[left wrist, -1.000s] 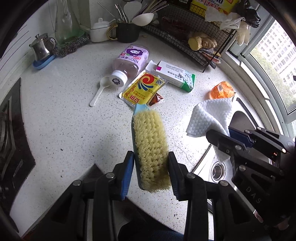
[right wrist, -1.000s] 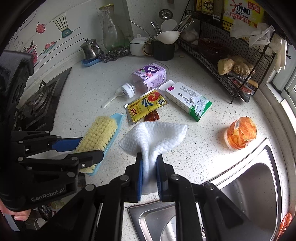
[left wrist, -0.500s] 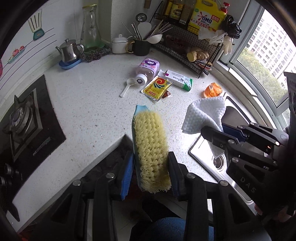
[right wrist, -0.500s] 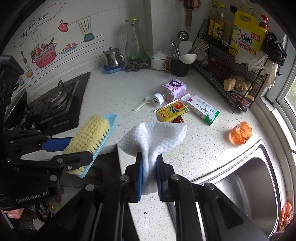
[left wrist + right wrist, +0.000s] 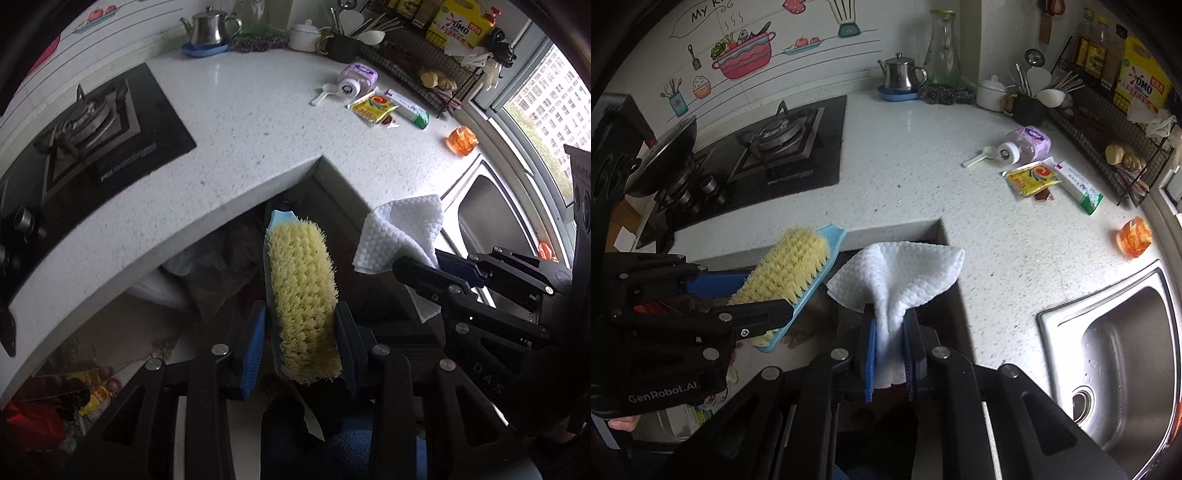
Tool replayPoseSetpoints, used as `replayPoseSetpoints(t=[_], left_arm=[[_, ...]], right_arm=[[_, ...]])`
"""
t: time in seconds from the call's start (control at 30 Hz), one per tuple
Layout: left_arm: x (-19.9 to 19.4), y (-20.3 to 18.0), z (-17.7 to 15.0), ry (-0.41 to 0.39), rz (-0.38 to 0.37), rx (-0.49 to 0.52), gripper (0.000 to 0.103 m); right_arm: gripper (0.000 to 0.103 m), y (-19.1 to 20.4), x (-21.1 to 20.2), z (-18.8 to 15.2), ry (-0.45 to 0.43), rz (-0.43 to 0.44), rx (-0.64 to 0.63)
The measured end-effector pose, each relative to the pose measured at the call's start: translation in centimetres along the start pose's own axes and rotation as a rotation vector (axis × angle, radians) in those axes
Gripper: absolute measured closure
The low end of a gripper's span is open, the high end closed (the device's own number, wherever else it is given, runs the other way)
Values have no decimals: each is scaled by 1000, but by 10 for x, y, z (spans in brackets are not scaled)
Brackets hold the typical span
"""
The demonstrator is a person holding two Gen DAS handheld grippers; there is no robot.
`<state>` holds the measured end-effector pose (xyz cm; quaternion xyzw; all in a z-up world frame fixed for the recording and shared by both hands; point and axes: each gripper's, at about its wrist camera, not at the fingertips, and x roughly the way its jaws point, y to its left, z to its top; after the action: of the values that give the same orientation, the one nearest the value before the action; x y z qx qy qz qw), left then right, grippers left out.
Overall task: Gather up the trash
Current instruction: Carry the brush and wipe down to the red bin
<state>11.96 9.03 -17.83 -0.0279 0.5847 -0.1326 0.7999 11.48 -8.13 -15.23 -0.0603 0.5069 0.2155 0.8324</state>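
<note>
My left gripper (image 5: 301, 341) is shut on a blue-backed scrub brush (image 5: 301, 291) with yellow bristles, held off the counter's front edge above the floor. My right gripper (image 5: 889, 354) is shut on a white textured cloth (image 5: 901, 273), also past the counter edge. Each tool shows in the other's view: the brush (image 5: 786, 273) and the cloth (image 5: 400, 230). Far back on the white counter (image 5: 258, 122) lie a yellow sachet (image 5: 373, 107), a purple bottle (image 5: 358, 77), a white-green box (image 5: 1078, 184), a white spoon (image 5: 979, 158) and an orange wrapped item (image 5: 1134, 236).
A gas hob (image 5: 775, 140) fills the counter's left. The steel sink (image 5: 1123, 358) is at the right. A wire rack (image 5: 1108, 129), a kettle (image 5: 901, 75), a glass jug and a utensil cup line the back wall. Bags and clutter (image 5: 218, 273) sit below the counter.
Both grippers have pulled back from the counter, still holding the brush and the cloth. The trash pile has shrunk into the distance, and the counter edge and the floor beneath have come into view.
</note>
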Motion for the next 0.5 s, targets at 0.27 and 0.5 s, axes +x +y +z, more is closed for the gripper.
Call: replayPoseSetpoints(t=[0.27,0.5], left_arm=[[85,38,-52,120,1,-88,69],[191,62,-86,180,14,-92,69]], right_arm=[[92,25,81,-41,112,40,0],[92,17,174,-85,172,10,33]])
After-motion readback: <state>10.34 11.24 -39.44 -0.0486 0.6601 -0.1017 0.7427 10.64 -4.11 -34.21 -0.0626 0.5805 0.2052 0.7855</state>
